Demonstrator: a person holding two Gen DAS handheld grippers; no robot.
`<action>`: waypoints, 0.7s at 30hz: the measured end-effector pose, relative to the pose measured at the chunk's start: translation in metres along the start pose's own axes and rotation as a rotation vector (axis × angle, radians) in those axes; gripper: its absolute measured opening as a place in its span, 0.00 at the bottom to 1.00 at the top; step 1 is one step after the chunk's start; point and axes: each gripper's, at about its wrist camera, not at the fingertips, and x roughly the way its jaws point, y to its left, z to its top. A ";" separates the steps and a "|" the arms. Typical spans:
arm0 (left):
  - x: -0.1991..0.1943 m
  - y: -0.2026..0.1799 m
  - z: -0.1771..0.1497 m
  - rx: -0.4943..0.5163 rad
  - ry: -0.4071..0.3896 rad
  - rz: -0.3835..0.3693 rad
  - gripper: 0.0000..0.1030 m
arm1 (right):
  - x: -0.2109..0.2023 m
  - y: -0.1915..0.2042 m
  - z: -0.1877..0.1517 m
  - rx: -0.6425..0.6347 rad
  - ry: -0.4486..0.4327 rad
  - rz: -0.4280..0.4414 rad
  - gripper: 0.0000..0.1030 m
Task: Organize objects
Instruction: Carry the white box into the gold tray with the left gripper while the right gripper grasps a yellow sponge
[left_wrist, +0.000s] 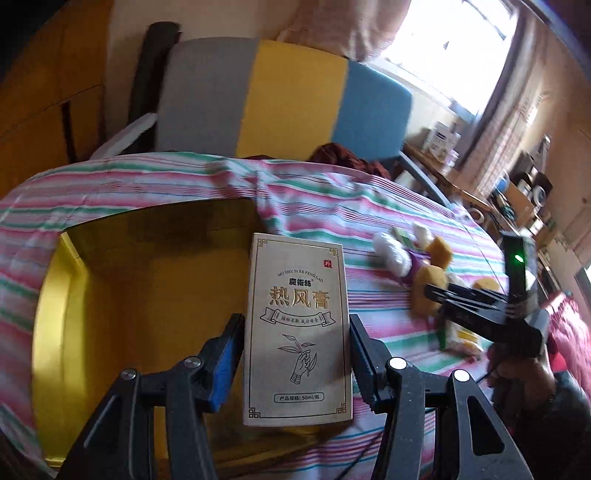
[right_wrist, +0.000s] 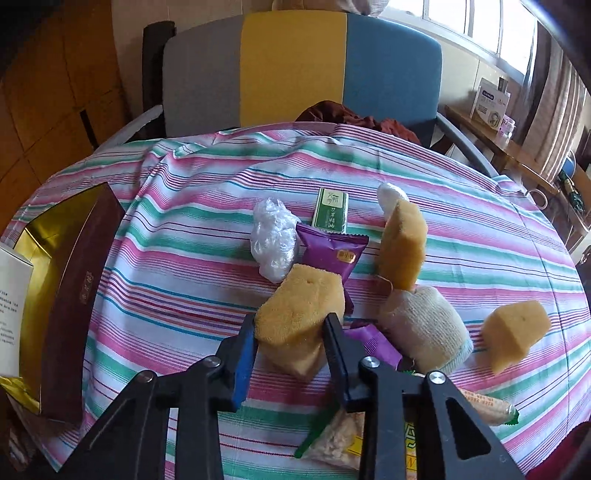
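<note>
My left gripper (left_wrist: 297, 332) is shut on a beige carton with Chinese print (left_wrist: 297, 328), held upright at the right rim of the open gold-lined box (left_wrist: 147, 295). My right gripper (right_wrist: 291, 328) is shut on a yellow sponge block (right_wrist: 299, 317) over the striped cloth. Around it lie a purple snack packet (right_wrist: 332, 251), a crumpled clear bag (right_wrist: 273, 236), a green carton (right_wrist: 330, 210), two more sponge blocks (right_wrist: 402, 247) (right_wrist: 515, 332) and a beige sock roll (right_wrist: 424, 328). The right gripper also shows in the left wrist view (left_wrist: 480, 310).
The gold box with its dark red wall (right_wrist: 74, 277) stands at the table's left. A grey, yellow and blue chair (right_wrist: 295, 70) stands behind the table with a dark red cloth (right_wrist: 354, 118) on it. Snack bags (right_wrist: 343, 435) lie at the front edge. Shelves (right_wrist: 495, 122) are at the right.
</note>
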 end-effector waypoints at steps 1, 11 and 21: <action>-0.003 0.017 0.001 -0.030 -0.005 0.025 0.53 | -0.001 -0.001 -0.001 -0.002 0.000 -0.003 0.32; -0.003 0.141 0.013 -0.183 0.002 0.199 0.53 | -0.007 0.004 0.000 -0.014 -0.031 0.010 0.32; 0.038 0.175 0.035 -0.224 0.060 0.270 0.53 | -0.003 0.006 0.000 -0.019 -0.020 0.003 0.32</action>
